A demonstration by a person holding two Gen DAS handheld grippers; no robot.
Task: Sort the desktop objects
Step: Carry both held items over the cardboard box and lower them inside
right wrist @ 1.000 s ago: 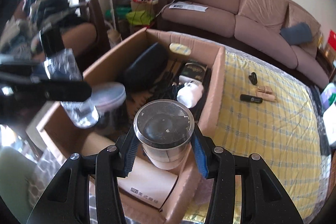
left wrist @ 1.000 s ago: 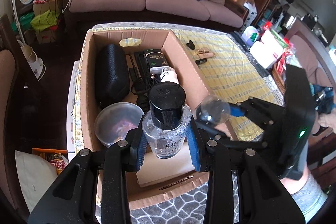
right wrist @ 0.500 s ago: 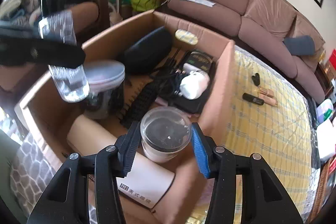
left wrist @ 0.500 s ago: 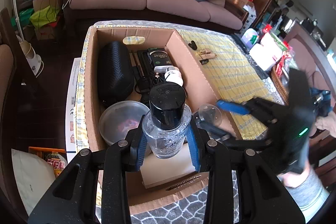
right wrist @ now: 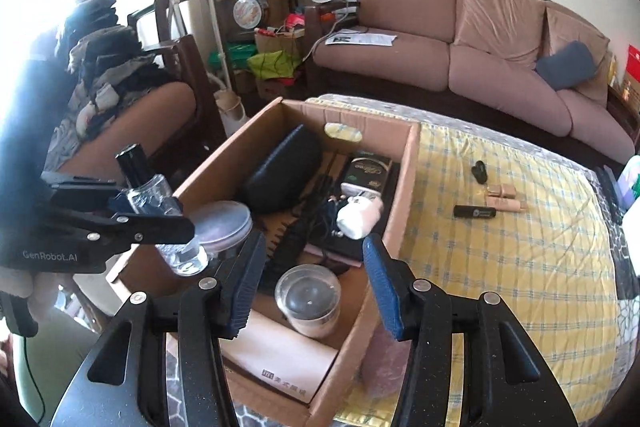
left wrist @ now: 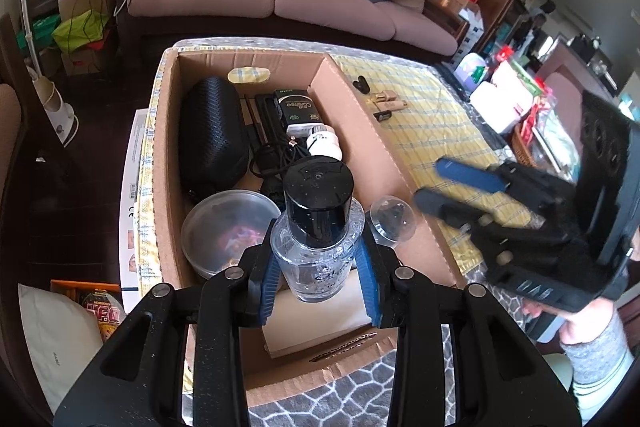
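My left gripper [left wrist: 318, 279] is shut on a clear bottle with a black cap [left wrist: 316, 211], held upright over the near end of the cardboard box [left wrist: 352, 99]. The same bottle [right wrist: 184, 259] and left gripper [right wrist: 160, 203] show at the left of the right wrist view. A small clear lidded jar [right wrist: 308, 301] stands in the box's near right corner, on a white carton [right wrist: 280, 359]. My right gripper [right wrist: 314, 263] hovers above that jar with its jaws closing on nothing; the pads are clear of the jar. It also shows in the left wrist view [left wrist: 440, 183].
The box [right wrist: 404, 179] also holds a black case [left wrist: 210, 131], a round lidded container [left wrist: 228, 227], a white charger [left wrist: 324, 145] and cables. On the yellow checked cloth [right wrist: 500, 267] right of the box lie a black stick [right wrist: 474, 212], wooden pieces [right wrist: 502, 197] and a small black item [right wrist: 479, 171].
The right gripper lowered the clear jar into the box's near right corner, let it go and rose away to the right. The left gripper and its bottle stayed put.
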